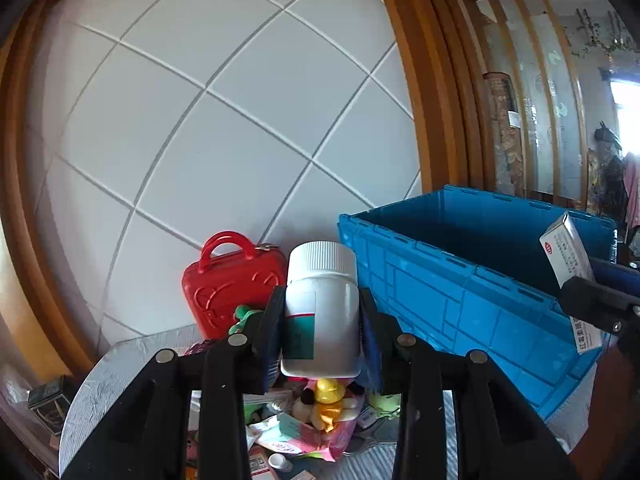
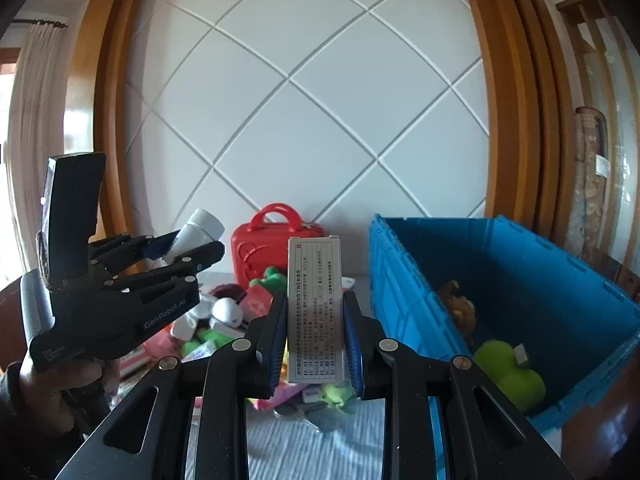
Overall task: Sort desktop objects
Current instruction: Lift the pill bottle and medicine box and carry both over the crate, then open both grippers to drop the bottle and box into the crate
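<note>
left tool point(image 1: 320, 320) clamped on the waist of a white pill bottle point(image 1: 322, 304): rigid, light, smooth, likely to slip. right tool point(image 2: 314, 328) clamped on a thin carton point(image 2: 315, 312), crushable; both raised above the worktop point(image 2: 304, 448), near the blue crate point(image 2: 404, 304) at right.

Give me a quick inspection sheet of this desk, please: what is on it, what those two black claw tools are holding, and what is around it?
Surface: grey ribbed cloth over the desk.
Job's things: white pill bottle and printed medicine box, both lifted above the pile; blue crate at the right, holding a green toy and a brown toy.
Clutter: red mini suitcase by the wall; heap of packets and plush toys, a yellow duck among them.
Grippers: left gripper shut on the bottle; right gripper shut on the box.
Cables: nothing seen.
Surroundings: white quilted wall panel in a wooden frame; curtain at the left.
</note>
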